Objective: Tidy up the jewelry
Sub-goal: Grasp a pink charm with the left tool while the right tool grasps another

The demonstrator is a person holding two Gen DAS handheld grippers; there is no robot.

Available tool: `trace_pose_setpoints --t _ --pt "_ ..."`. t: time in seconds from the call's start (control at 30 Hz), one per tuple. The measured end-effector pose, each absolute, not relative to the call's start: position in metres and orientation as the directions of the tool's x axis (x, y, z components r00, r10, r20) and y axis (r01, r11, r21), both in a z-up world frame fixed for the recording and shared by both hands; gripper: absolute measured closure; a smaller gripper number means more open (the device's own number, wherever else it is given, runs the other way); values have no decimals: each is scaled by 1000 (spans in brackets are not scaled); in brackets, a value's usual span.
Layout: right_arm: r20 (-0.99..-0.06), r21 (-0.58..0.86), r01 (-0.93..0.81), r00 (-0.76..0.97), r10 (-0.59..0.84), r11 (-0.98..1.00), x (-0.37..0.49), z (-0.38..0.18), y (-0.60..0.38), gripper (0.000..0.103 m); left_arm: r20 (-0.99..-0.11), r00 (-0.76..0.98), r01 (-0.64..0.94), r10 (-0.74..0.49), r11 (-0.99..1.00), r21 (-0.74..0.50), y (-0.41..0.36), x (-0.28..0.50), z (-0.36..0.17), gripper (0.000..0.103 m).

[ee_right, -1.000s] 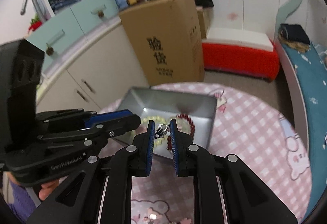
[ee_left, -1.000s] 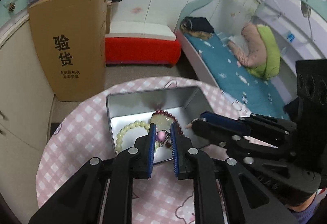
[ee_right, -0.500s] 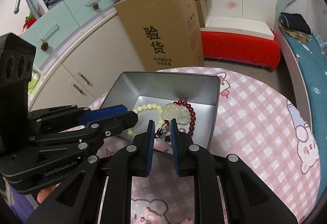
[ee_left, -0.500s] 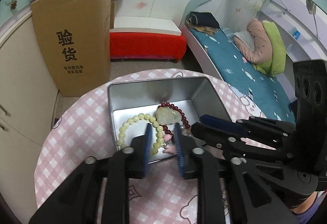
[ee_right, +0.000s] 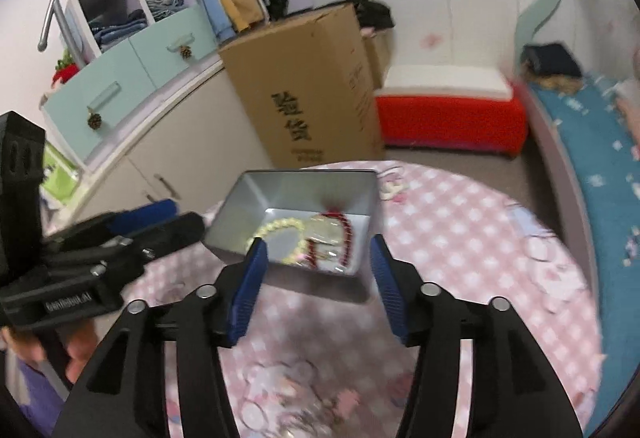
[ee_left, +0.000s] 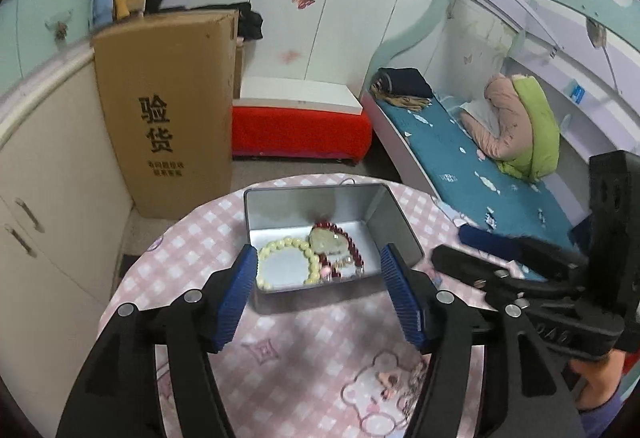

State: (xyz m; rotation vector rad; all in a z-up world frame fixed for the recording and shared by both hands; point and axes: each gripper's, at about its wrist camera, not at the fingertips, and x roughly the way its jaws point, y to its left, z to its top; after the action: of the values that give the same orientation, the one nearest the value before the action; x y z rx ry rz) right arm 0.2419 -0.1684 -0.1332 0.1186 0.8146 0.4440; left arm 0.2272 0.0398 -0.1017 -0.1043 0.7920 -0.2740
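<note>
Grippers both spreading, left gripper [ee_left: 316, 258] and right gripper [ee_right: 316, 252] gaping empty before tin [ee_left: 394, 216] holding bracelets [ee_left: 286, 244], cardboard box [ee_left: 168, 106] standing upper left.

Jewelry [ee_right: 320, 238] in tin [ee_right: 240, 234] (grippers apart)

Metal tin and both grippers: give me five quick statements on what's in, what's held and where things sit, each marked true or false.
1. The left gripper is clamped on the pale bead bracelet. False: its jaws have just been opening, they stand apart with nothing held, and the pale bead bracelet lies in the metal tin.
2. A red bead bracelet lies in the tin. True.
3. The right gripper is open and empty. True; its jaws have just been opening.
4. The tin has its lid on. False: it is open-topped.
5. The tin stands on the pink checked tablecloth. True.
</note>
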Motion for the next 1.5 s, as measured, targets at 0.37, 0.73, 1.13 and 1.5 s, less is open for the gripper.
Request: trace_pose_setpoints --t 0.37,0.73,1.13,1.5 --pt "-731 266 -213 591 340 940 185 -183 -216 44 -752 592 295 -289 946 -132 -2 173 -155 41" --pt "-736 322 -187 567 370 928 164 -205 -229 38 -826 514 315 -232 946 -69 -32 169 -202 45" --pt "-754 276 -211 557 347 938 168 -211 -216 38 -815 551 334 -177 942 22 -37 174 -205 93" --pt "-802 162 -236 535 268 958 194 -211 -185 44 -813 544 264 -205 962 -66 2 175 -203 93"
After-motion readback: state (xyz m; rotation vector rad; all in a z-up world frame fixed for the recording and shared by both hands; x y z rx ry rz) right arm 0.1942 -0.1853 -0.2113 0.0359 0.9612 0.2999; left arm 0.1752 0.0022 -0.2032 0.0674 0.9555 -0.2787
